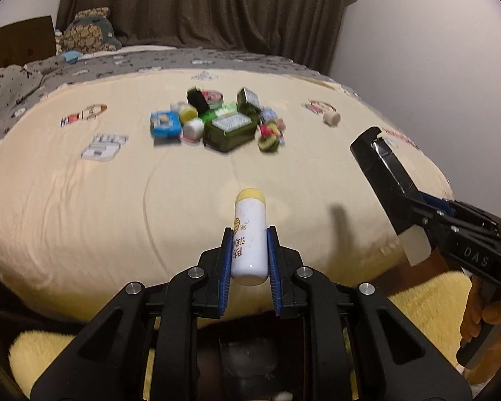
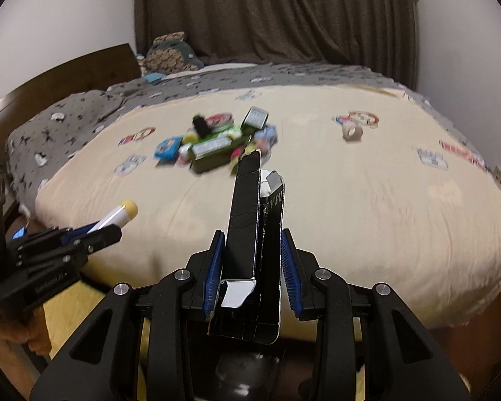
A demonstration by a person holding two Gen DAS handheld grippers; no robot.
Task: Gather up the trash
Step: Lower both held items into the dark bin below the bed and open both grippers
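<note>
Gripping a white bottle with a yellow cap (image 1: 249,234), the left gripper (image 1: 249,254) is clenched on it at lower centre of the left wrist view, blue pads (image 1: 228,260) pressed to both sides, cap pointing away toward the bed. At lower centre of the right wrist view, the right gripper (image 2: 252,267) is clenched on a torn black carton (image 2: 254,234), which stands up between its blue pads and has a silver inner flap showing. Both held items hang over the near edge of a cream quilt (image 1: 83,200). At upper centre of both views, well apart from the grippers, lies a blurred trash pile (image 1: 217,122): a dark green box, a blue packet, small bottles and wrappers. A tape roll (image 2: 352,132) lies alone to its right. Brown curtains (image 1: 200,3) hang behind.
</note>
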